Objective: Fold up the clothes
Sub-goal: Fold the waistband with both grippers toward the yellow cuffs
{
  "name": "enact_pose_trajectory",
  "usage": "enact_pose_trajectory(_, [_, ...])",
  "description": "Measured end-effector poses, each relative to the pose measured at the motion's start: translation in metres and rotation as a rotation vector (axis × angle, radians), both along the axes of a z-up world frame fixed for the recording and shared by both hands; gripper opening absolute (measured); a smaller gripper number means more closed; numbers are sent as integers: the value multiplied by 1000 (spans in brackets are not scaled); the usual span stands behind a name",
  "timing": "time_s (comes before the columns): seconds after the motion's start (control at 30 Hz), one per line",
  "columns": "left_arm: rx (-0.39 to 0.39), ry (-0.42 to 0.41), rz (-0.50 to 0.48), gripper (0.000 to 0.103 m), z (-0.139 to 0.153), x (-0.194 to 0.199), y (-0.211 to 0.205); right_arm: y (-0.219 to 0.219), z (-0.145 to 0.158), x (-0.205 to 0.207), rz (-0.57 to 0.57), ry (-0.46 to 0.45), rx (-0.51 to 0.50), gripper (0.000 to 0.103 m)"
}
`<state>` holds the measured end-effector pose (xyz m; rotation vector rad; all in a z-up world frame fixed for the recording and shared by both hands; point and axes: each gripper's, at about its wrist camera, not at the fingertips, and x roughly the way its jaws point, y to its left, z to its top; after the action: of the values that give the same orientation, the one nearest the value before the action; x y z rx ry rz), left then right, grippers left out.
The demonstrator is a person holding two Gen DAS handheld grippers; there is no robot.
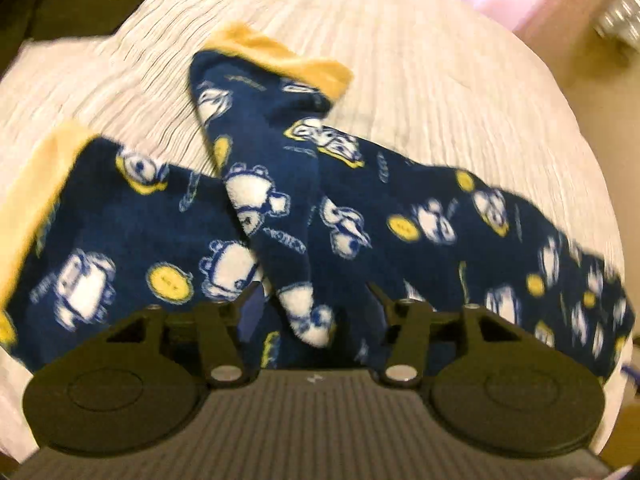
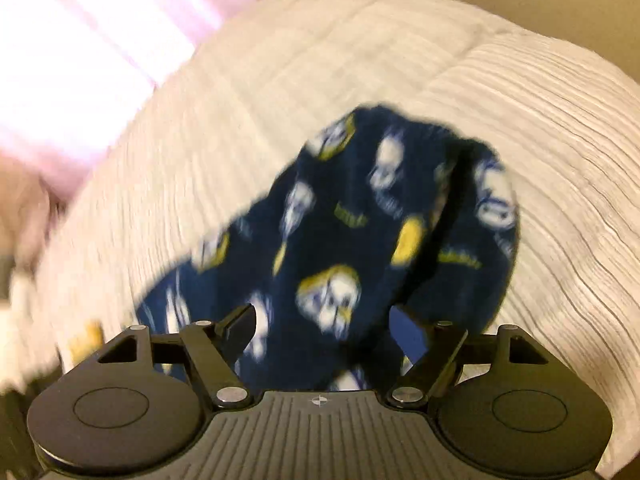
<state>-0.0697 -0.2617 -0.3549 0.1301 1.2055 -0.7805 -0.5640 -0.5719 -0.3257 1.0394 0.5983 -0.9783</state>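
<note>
A pair of navy fleece pants with white cartoon figures, yellow buttons and yellow cuffs lies on a white ribbed bedspread. In the left wrist view both legs show, one crossed over the other. My left gripper is open, its jaws spread wide over the fabric near the crotch. In the right wrist view the pants' waist end bulges up in a rounded fold. My right gripper is open, with the fabric between its spread fingers. Both views are motion-blurred.
The bedspread fills both views. A dark garment lies at the far left of the bed. A bright pinkish curtain or window is behind the bed. A shiny object stands at the far right.
</note>
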Motion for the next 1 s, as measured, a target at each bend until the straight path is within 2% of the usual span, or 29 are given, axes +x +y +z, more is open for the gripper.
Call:
enact_pose_trajectory(0.07, [-4,31,48,49,-7,2,0,-14,3,-17,-103,-86,5,75])
enact_pose_trajectory(0.1, [-6,46,72,49,-10,2,1,-21,5,-25,-154,-129,7,69])
enact_pose_trajectory(0.2, [-14,89,136,49,-21,5,2,-43,9,-49,-300,-249,14,67])
enact_pose_trajectory(0.37, [-52,138,212,49,-28,6,6,-67,-12,-60,-329,-220,18,66])
enact_pose_trajectory(0.4, [-54,138,218,49,-29,6,6,-70,-16,-60,-329,-211,25,59])
enact_pose_trajectory(0.47, [-56,135,229,49,-30,6,4,-75,-24,-60,-324,-198,31,52])
enact_pose_trajectory(0.7, [-37,98,242,50,-33,4,-1,-79,-26,-64,-302,-188,19,52])
enact_pose_trajectory(0.83, [-39,77,287,50,-32,4,2,-83,-25,-68,-290,-199,24,53])
enact_pose_trajectory(0.93, [-12,20,285,51,-29,5,2,-84,-24,-69,-265,-216,30,53])
enact_pose_trajectory(0.97, [-2,5,282,50,-29,6,1,-85,-25,-70,-273,-219,34,53])
enact_pose_trajectory(1.0, [6,4,282,46,-31,8,0,-86,-26,-71,-281,-222,37,53])
